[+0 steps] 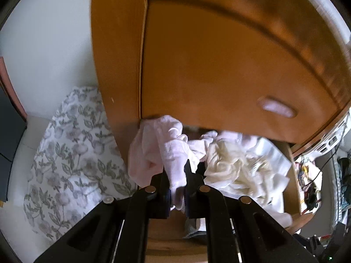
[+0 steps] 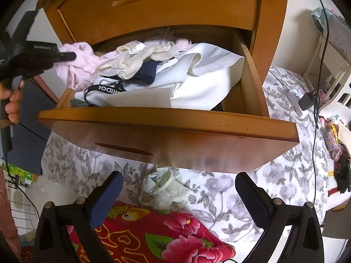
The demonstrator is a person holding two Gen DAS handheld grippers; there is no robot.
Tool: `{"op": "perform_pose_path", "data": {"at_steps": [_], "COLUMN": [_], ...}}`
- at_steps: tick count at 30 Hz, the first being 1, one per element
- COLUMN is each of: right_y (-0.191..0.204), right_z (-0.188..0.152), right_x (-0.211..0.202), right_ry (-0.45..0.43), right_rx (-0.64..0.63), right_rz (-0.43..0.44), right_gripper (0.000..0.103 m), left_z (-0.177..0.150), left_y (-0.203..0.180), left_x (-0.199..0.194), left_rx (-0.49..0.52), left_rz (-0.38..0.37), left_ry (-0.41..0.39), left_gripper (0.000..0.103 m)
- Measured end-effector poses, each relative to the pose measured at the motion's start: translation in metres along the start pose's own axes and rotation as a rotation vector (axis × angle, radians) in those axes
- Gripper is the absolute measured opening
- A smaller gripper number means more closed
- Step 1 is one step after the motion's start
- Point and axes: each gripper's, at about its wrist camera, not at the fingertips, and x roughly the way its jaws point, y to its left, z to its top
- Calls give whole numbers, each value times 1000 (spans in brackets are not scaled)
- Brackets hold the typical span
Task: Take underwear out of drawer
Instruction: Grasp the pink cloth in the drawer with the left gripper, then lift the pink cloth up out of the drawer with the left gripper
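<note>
A wooden drawer stands pulled out, full of clothes. My left gripper is shut on pale pink underwear, lifted at the drawer's left end. In the right wrist view the same gripper reaches in from the left, held by a hand, and the pink underwear hangs from it over the drawer's corner. Cream garments and white cloth fill the rest. My right gripper is open below the drawer front, with nothing between its fingers.
A closed upper drawer sits above the open one. Under the drawer lies a floral grey-white sheet, a crumpled pale green garment and a red flowered blanket. Cables, a charger and white furniture are at the right.
</note>
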Motion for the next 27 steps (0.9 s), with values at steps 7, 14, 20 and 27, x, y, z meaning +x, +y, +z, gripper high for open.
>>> {"op": "perform_pose_path", "data": {"at_steps": [7, 14, 20, 27], "right_y": [5, 7, 9, 11], "right_z": [-2, -4, -5, -8], "right_x": [-12, -20, -27, -34], "right_ry": [-18, -32, -45, -57], "right_rx": [-7, -7, -9, -10], "right_rz": [1, -2, -2, 1], "right_gripper": [103, 103, 103, 103], "left_z": [5, 7, 1, -11], "left_y": [4, 1, -3, -10], "left_x": [-50, -104, -151, -209], "left_rx": [-24, -16, 7, 40], "left_rz": [-43, -82, -124, -176], "left_ry": [-110, -231, -327, -443], "left_gripper": [9, 9, 9, 9]}}
